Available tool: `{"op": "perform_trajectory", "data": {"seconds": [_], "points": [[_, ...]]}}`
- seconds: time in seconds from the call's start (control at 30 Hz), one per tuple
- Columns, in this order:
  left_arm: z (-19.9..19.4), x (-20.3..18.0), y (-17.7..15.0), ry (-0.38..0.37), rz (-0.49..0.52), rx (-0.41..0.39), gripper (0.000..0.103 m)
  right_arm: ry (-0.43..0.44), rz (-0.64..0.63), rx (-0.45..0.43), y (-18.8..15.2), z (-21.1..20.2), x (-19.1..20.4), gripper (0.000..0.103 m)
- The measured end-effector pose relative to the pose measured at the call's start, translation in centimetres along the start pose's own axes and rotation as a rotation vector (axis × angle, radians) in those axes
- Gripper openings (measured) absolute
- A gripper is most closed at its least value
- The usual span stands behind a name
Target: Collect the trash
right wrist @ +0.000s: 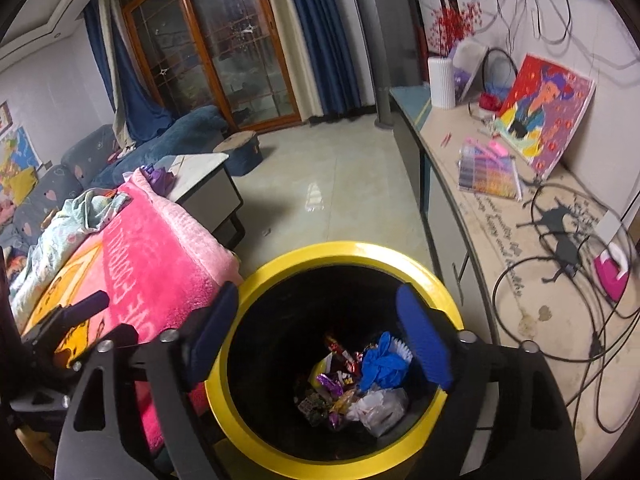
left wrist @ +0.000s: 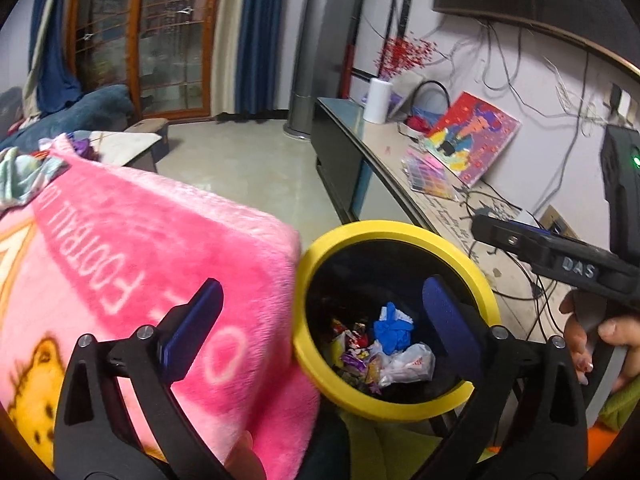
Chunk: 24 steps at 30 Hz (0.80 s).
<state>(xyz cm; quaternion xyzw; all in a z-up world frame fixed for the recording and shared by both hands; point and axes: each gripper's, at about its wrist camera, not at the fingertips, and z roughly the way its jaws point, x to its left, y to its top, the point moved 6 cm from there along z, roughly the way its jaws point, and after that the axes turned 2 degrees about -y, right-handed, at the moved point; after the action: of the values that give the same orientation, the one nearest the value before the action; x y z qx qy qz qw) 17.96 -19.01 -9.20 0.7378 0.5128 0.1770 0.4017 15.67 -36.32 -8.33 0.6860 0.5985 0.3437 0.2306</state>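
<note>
A black trash bin with a yellow rim [left wrist: 400, 234] [right wrist: 348, 252] stands on the floor below both grippers. At its bottom lies trash: a crumpled blue glove [left wrist: 394, 330] [right wrist: 382, 364], a clear plastic bag [left wrist: 410, 364] [right wrist: 378, 406] and several coloured candy wrappers [left wrist: 356, 352] [right wrist: 336, 388]. My left gripper [left wrist: 324, 330] is open, its right finger over the bin, its left finger over a pink blanket. My right gripper [right wrist: 324, 336] is open over the bin's mouth with nothing between its fingers. The right gripper's body [left wrist: 560, 256] shows at the right of the left wrist view, held by a hand [left wrist: 596, 340].
A pink plush blanket [left wrist: 140, 248] [right wrist: 160, 256] lies on a low table touching the bin's left side. A long cabinet [left wrist: 400, 160] [right wrist: 500, 208] with cables, a painting and a white vase runs along the right wall. Open tiled floor [right wrist: 340, 184] lies beyond the bin.
</note>
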Motion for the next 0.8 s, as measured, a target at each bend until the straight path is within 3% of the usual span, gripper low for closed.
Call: {"op": "perform_trajectory", "data": {"seconds": [0.37, 0.8], "points": [[-4.5, 4.8, -0.1, 0.083, -0.085, -0.054, 0.092, 0.028, -0.095, -0.062, -1.2, -2.2, 4.7, 0.095], [-8.2, 7.2, -1.4, 0.126, -0.109, -0.084, 0.092, 0.068, -0.188, -0.086, -2.4, -3.7, 8.6, 0.096]]}}
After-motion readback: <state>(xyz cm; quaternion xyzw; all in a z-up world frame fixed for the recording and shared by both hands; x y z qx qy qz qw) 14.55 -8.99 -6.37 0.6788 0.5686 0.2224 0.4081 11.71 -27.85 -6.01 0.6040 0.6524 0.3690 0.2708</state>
